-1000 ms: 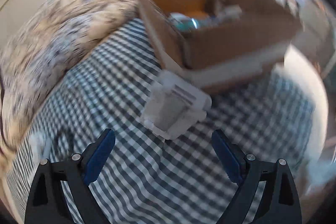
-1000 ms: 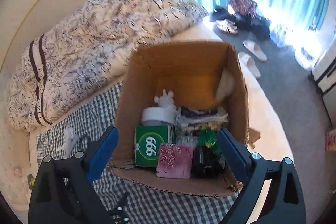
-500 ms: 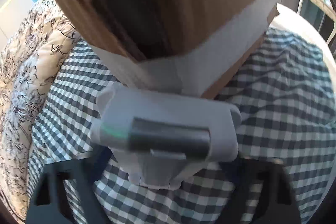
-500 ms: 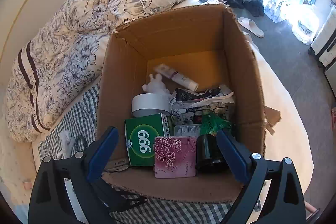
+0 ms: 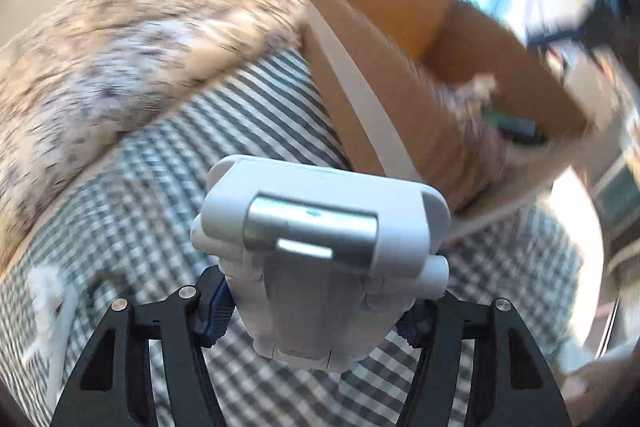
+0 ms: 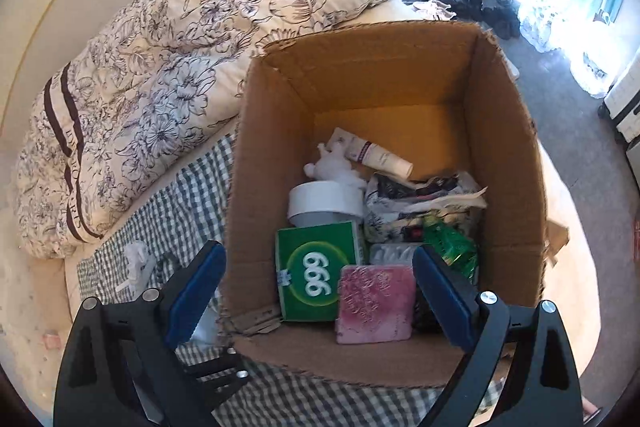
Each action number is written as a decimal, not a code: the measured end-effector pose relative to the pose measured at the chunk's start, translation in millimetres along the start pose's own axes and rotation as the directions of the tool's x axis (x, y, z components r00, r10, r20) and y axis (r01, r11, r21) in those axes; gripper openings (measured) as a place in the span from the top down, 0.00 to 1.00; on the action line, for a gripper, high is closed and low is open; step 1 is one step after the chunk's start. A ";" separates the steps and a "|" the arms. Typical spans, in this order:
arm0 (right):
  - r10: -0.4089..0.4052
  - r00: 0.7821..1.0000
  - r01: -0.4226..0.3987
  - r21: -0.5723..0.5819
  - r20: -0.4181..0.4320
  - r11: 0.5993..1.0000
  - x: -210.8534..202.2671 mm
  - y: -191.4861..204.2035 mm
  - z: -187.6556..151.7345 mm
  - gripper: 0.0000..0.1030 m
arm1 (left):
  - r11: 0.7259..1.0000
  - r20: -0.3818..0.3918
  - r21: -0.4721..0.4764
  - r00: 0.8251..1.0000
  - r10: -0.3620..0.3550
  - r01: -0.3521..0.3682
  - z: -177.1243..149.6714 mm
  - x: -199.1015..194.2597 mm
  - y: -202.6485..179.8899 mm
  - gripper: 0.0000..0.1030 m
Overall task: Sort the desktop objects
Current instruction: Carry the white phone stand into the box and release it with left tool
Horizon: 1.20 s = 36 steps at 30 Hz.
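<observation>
Gripping a white plastic gadget (image 5: 320,255) with a silver metal clip on its face, the left gripper (image 5: 316,311) has its blue-padded fingers (image 5: 214,311) pinched on the gadget's lower body, so the thing now hangs above the checked bedspread (image 5: 168,187) instead of lying on it. A second ago it lay flat on the cloth, near the foot of the cardboard box (image 5: 400,99), with the left fingers spread wide on either side; half a second ago the camera was pressed low against it and the box wall. Now the box has dropped back to the upper right, and the strong blur suggests a fast swing. I judge the pick is done and the carry toward the box has begun.

In the right wrist view the box (image 6: 504,163) stands open on the bed, holding a green "999" carton (image 6: 316,283), a pink rose-patterned pad (image 6: 376,303), a white roll (image 6: 324,203), a tube (image 6: 378,157) and crumpled wrappers. The right gripper (image 6: 320,293) hovers over its near rim, fingers spread, holding nothing. The floral quilt (image 6: 180,67) is bunched beside the box, and one small white item (image 6: 136,263) lies on the checked cloth, probably yet to be sorted.
</observation>
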State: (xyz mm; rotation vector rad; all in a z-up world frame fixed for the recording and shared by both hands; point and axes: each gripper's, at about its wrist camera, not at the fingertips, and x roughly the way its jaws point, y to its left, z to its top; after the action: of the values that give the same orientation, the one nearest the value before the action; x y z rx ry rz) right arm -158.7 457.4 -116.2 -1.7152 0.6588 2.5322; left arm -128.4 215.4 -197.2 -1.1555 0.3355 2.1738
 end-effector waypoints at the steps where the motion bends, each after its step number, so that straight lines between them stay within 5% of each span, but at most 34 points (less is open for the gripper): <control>1: 0.001 1.000 -0.001 -0.001 -0.003 1.000 0.1 3.5 -2.1 0.07 | 1.000 0.016 -0.025 1.000 0.007 -0.007 1.8 -11.2 4.4 0.37; 6: 0.005 1.000 -0.005 -0.003 0.009 1.000 -9.7 18.5 -13.8 0.07 | 0.998 0.064 -0.056 0.998 -0.002 0.005 27.4 -45.2 14.0 0.37; 16: -0.014 0.994 0.009 0.046 0.105 0.999 -64.9 9.5 -18.0 0.07 | 0.996 0.157 0.041 0.983 -0.090 0.085 88.3 -78.3 -35.9 0.37; 27: -0.053 0.986 0.034 0.121 0.160 0.992 -93.8 -47.7 -1.9 0.08 | 0.977 0.118 -0.017 0.971 -0.210 0.214 147.6 -16.0 -96.6 0.36; 29: -0.055 0.987 0.037 0.123 0.148 0.992 -90.9 -57.3 2.7 0.08 | 0.975 0.108 -0.062 0.972 -0.207 0.214 151.0 -5.1 -100.2 0.29; 31: -0.056 0.988 0.039 0.122 0.143 0.992 -89.7 -65.7 6.6 0.08 | 0.972 0.115 -0.091 0.972 -0.206 0.217 153.6 -3.3 -102.8 0.11; 36: -0.052 0.990 0.037 0.114 0.134 0.993 -87.3 -74.3 16.5 0.07 | 0.979 0.138 -0.088 0.975 -0.173 0.186 158.3 -11.3 -100.4 0.11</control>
State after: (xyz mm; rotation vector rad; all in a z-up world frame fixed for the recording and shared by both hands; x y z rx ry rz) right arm -120.6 550.1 -58.1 -1.4891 0.7287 2.5030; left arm -161.2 365.4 -89.0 -1.0488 0.0622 2.1122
